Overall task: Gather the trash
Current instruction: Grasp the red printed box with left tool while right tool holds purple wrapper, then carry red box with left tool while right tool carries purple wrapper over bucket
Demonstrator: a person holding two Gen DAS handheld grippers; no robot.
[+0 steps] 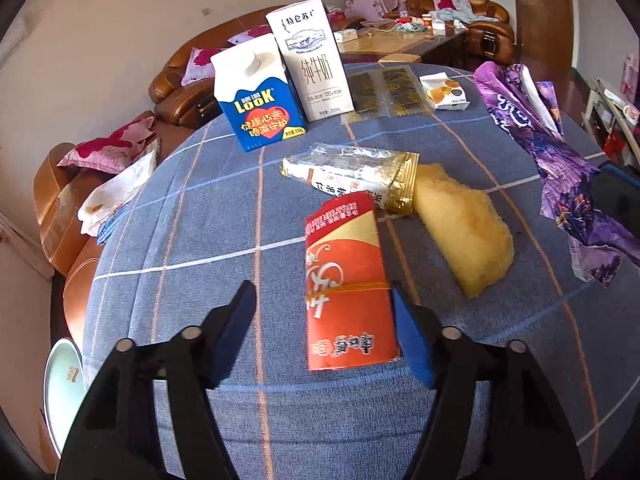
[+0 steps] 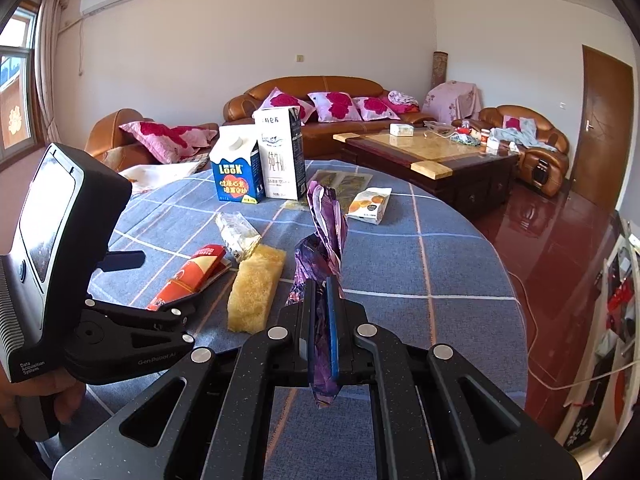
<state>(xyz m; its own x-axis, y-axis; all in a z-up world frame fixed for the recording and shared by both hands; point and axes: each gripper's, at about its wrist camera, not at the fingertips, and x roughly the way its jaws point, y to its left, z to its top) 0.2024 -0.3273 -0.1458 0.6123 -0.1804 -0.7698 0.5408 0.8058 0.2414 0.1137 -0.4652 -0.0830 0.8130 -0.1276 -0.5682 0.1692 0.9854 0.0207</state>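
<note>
Left gripper (image 1: 324, 316) stands open around the red packet (image 1: 347, 284); beyond it two closed milk cartons (image 1: 256, 96). Right gripper (image 2: 319, 312) clamps the purple wrapper (image 2: 324, 236).

left wrist: close, steeply down on table (image 1: 168, 240) | right wrist: shallower, roomward | shared: tabletop

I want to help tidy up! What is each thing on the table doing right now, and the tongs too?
Left tongs: open, around the red packet.
Red packet: lying flat, rubber-banded.
Right tongs: shut on the purple wrapper.
Silver wrapper: lying crumpled.
Yellow sponge: lying flat.
Blue carton: upright, capped.
White milk carton: upright.
</note>
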